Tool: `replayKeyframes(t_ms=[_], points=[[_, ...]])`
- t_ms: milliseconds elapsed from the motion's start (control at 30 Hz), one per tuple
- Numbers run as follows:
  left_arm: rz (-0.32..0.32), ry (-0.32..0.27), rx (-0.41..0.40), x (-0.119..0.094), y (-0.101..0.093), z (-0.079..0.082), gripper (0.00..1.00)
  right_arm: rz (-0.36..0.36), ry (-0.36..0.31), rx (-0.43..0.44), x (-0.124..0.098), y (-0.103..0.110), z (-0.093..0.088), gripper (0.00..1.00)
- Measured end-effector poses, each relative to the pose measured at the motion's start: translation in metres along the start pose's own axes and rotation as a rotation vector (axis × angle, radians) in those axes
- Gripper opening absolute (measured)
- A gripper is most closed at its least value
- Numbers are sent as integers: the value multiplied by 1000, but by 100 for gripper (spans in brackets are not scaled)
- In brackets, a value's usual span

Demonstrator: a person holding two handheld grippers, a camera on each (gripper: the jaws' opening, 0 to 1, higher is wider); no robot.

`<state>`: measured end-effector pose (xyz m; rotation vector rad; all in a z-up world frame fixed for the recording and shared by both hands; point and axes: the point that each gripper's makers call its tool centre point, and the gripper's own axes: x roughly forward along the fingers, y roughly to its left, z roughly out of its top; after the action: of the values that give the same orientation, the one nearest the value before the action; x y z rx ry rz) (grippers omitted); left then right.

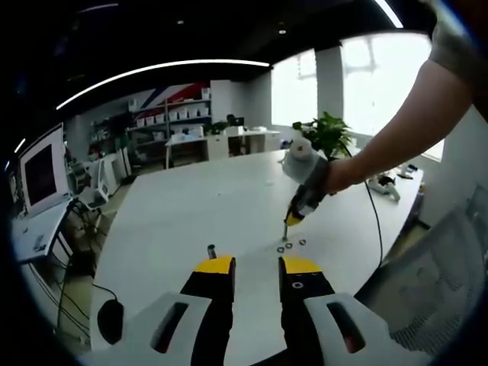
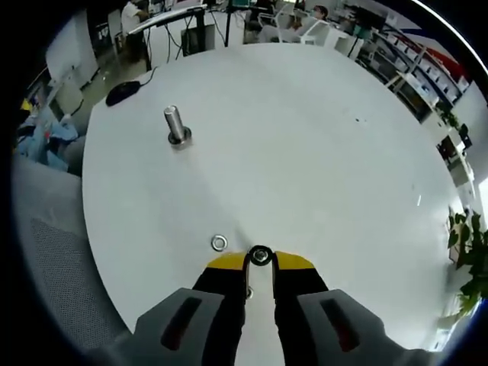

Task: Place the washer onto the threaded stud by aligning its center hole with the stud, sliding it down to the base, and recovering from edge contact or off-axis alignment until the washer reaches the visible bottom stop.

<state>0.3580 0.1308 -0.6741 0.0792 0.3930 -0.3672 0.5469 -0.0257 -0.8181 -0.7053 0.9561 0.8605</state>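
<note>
Your right tongs (image 2: 260, 261) are pinched on a washer (image 2: 260, 255), which sits right between their yellow tips, low over the white bench (image 2: 305, 137). A spare washer (image 2: 219, 243) lies flat on the bench just left of those tips. The threaded stud (image 2: 175, 126) stands upright well apart, farther up the bench. Your left tongs (image 1: 257, 266) hang released with a clear gap, the stud (image 1: 211, 249) just beyond their left tip. Loose washers (image 1: 291, 245), perhaps three, lie under the right tongs (image 1: 288, 222).
</note>
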Motion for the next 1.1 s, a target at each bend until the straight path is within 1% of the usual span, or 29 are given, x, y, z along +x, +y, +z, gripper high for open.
replayKeyframes(t_ms=[733, 1100], points=[[8, 3, 1, 0, 2, -1, 20, -7, -10, -2, 1, -1, -1, 16], [10, 2, 3, 0, 2, 0, 20, -16, -9, -6, -2, 1, -6, 17]])
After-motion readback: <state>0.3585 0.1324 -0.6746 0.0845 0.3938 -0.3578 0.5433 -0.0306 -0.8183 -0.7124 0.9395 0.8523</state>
